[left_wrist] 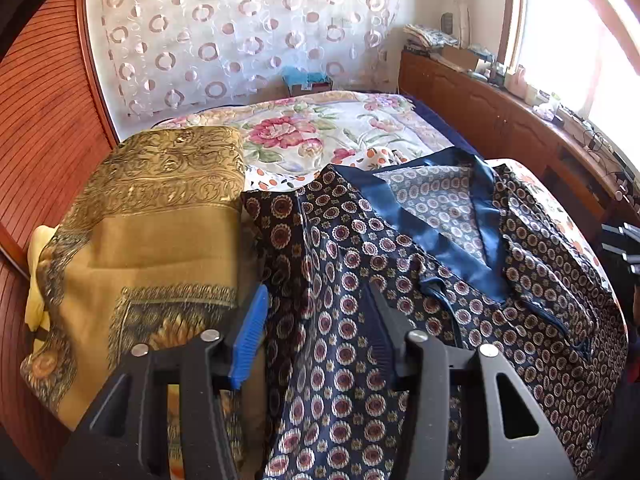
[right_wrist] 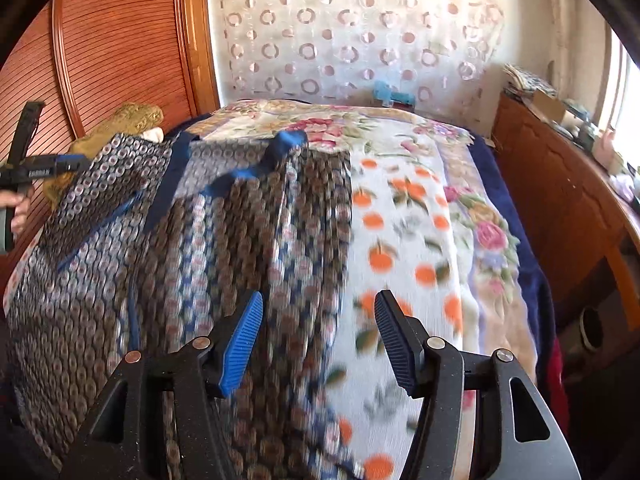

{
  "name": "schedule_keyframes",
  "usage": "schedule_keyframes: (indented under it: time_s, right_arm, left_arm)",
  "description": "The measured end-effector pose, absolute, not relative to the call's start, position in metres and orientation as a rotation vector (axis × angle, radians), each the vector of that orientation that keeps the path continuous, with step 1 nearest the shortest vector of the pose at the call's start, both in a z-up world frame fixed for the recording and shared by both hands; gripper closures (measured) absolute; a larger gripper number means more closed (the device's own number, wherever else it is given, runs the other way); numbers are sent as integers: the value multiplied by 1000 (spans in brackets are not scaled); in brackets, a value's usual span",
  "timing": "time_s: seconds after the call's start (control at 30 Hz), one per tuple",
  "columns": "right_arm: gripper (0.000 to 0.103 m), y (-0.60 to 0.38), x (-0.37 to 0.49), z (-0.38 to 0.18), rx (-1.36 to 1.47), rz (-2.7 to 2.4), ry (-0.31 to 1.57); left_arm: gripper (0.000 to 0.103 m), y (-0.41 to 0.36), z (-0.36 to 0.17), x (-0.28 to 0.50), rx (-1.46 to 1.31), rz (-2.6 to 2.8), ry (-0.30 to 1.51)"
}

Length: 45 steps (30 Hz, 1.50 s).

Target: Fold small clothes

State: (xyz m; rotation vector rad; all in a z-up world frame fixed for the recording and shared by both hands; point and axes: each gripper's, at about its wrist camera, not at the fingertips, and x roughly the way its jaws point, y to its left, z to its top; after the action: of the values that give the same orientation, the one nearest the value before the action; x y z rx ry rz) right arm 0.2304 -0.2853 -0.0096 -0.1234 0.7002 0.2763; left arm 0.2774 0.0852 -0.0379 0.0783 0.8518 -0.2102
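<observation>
A navy garment (left_wrist: 400, 248) printed with round medallions and trimmed with a blue satin collar (left_wrist: 384, 200) lies spread on the bed. My left gripper (left_wrist: 316, 296) is at its left edge. A raised fold of the cloth runs between the jaws, which stand well apart, and the left blue pad (left_wrist: 250, 336) faces bare. In the blurred right wrist view the garment (right_wrist: 200, 240) fills the left half. Its left flap rises toward the left gripper (right_wrist: 68, 162). My right gripper (right_wrist: 320, 300) hangs open over the garment's right edge, holding nothing.
A folded golden patterned cloth (left_wrist: 152, 220) sits left of the garment. Under both lies a floral and orange-print blanket (right_wrist: 400, 220). A slatted wooden wardrobe (left_wrist: 40, 140) stands close on the left. A cluttered wooden sideboard (right_wrist: 560, 200) runs along the right. A hand (right_wrist: 18, 208) holds the left gripper.
</observation>
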Motion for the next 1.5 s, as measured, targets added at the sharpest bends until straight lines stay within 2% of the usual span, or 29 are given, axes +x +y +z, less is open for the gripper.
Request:
schedule_keyframes:
  time_s: [0.3, 0.5, 0.97, 1.07, 1.13, 1.17, 1.27, 1.33, 1.37, 1.5]
  right_arm:
    - [43, -282, 330, -17, -77, 275, 806]
    - [43, -285, 384, -19, -77, 289, 824]
    - [43, -263, 438, -37, -126, 364, 841]
    - [43, -259, 443, -38, -161, 365, 828]
    - [49, -257, 444, -38, -173, 366, 822]
    - [51, -255, 446, -38, -182, 366, 821]
    - [65, -250, 444, -38, -199, 370, 817]
    - [90, -249, 442, -37, -210, 379, 813]
    - [95, -248, 441, -37, -219, 380, 811]
    - [99, -245, 430, -27, -224, 361, 749]
  left_arm:
    - [57, 89, -42, 301, 112, -216, 863]
    - [67, 85, -44, 312, 139, -249, 867]
    - [68, 81, -60, 332, 173, -239, 891]
    - [72, 81, -61, 334, 174, -231, 893]
    - [74, 82, -62, 334, 178, -219, 892]
    - [78, 83, -63, 334, 177, -216, 892]
    - [93, 85, -63, 333, 174, -196, 888]
    - [95, 85, -58, 330, 160, -202, 873]
    - [97, 85, -55, 327, 156, -203, 860]
    - [98, 81, -36, 311, 142, -225, 811]
